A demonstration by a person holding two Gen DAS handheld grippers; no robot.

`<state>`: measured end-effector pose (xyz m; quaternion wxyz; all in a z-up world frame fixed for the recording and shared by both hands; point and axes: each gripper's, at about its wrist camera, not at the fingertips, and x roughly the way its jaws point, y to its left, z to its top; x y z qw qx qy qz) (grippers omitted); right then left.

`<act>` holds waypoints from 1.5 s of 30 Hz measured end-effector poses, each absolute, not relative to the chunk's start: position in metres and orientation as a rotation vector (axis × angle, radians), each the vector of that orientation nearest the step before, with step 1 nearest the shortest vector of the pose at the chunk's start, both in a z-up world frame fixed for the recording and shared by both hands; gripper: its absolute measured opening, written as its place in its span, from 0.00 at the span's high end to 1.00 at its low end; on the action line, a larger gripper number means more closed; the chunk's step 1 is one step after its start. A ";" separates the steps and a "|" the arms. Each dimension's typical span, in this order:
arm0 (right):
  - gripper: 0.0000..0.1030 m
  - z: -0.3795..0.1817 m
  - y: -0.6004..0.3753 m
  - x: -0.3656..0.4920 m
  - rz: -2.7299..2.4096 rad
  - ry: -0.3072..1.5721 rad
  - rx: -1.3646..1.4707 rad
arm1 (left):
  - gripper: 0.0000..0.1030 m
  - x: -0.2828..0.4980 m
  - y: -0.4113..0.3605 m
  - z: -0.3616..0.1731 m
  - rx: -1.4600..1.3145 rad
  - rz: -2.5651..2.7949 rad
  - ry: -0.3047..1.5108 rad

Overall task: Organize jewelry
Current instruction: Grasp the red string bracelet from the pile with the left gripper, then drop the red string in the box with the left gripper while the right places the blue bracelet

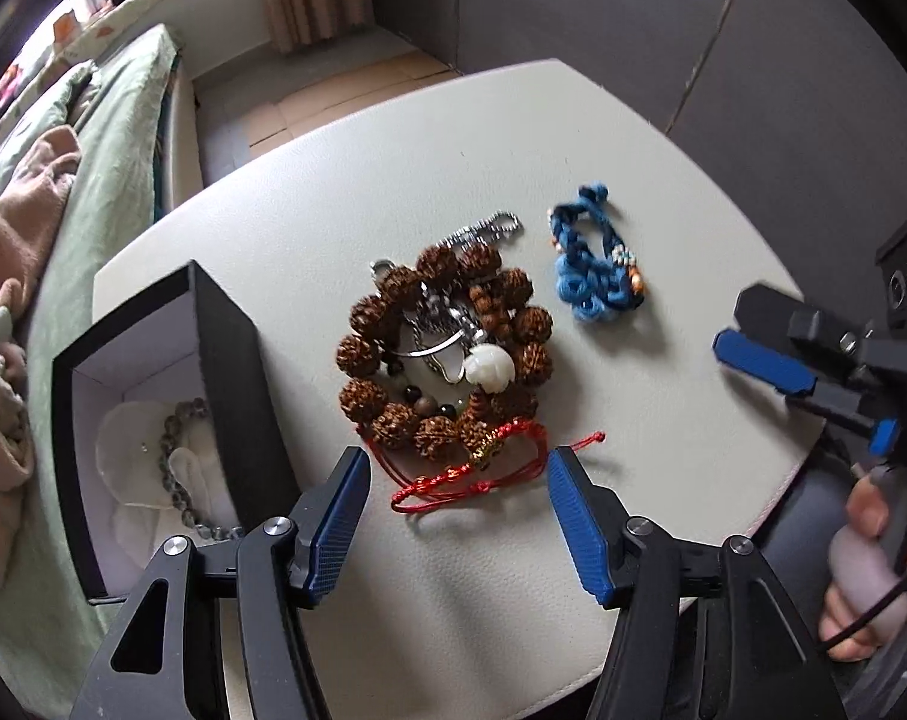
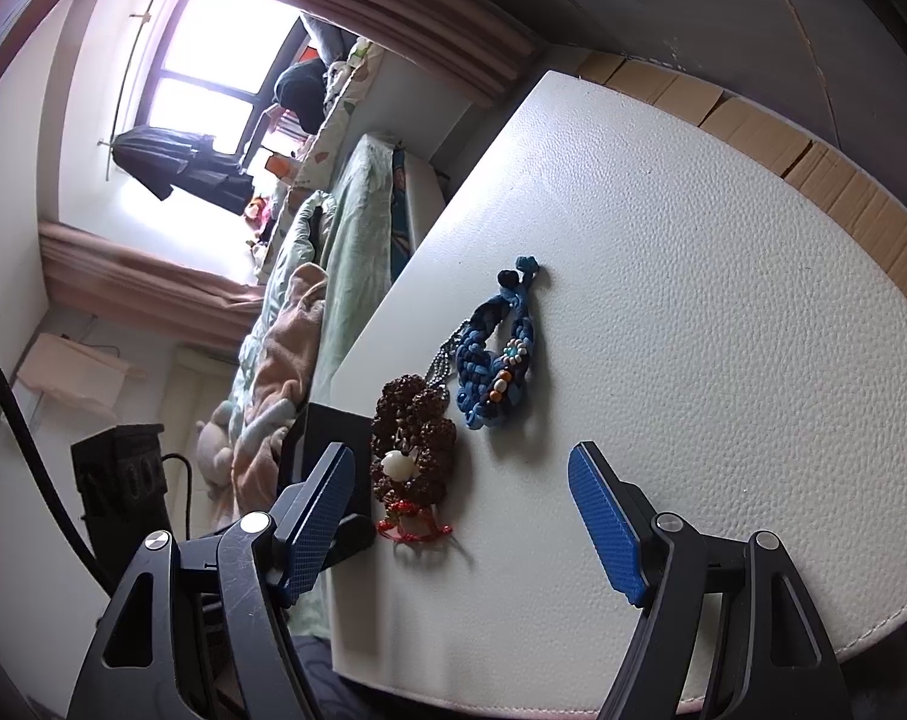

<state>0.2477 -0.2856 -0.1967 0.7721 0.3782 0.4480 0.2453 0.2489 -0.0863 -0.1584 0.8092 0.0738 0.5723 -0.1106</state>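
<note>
The table [image 1: 663, 468] is off-white with a pebbled grain. On it lie a knobbly brown bead bracelet [image 1: 444, 354] with one white bead [image 1: 489, 367], a red cord bracelet [image 1: 471, 471] and a blue braided bracelet [image 1: 597, 261]. The box [image 1: 237, 360] is black outside, white inside.

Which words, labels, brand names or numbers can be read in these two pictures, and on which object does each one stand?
None can be read.
The black box shows plain walls, with no print.
The blue woven bracelet and the brown bead bracelet carry no lettering.
The colourful items by the window are too small and blurred to read.
</note>
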 end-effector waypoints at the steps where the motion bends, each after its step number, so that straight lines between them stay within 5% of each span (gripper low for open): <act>1: 0.28 -0.197 -0.286 0.248 0.533 0.971 0.819 | 0.39 0.248 -0.087 -0.161 0.173 -0.232 1.223; 6: 0.28 -0.197 -0.288 0.246 0.536 0.971 0.827 | 0.44 0.244 -0.095 -0.168 0.248 -0.219 1.199; 8: 0.28 -0.197 -0.288 0.246 0.536 0.972 0.826 | 0.66 0.245 -0.092 -0.167 0.253 -0.188 1.197; 9: 0.28 -0.197 -0.288 0.246 0.536 0.972 0.823 | 0.88 0.247 -0.087 -0.167 0.225 -0.187 1.220; 12: 0.28 -0.196 -0.287 0.246 0.530 0.969 0.819 | 0.93 0.250 -0.077 -0.162 0.160 -0.198 1.220; 31: 0.45 -0.184 -0.250 0.280 0.329 1.036 0.575 | 0.93 0.254 -0.018 -0.084 -0.043 -0.167 1.052; 33: 0.49 -0.183 -0.241 0.285 0.320 1.050 0.542 | 0.93 0.252 -0.009 -0.077 -0.057 -0.158 1.038; 35: 0.65 -0.187 -0.232 0.289 0.311 1.084 0.514 | 0.93 0.249 -0.002 -0.072 -0.070 -0.152 1.025; 36: 0.81 -0.192 -0.229 0.291 0.307 1.107 0.510 | 0.93 0.248 0.003 -0.069 -0.076 -0.150 1.018; 45: 0.87 -0.169 -0.241 0.272 0.390 1.005 0.623 | 0.93 0.238 0.033 -0.056 -0.134 -0.114 0.991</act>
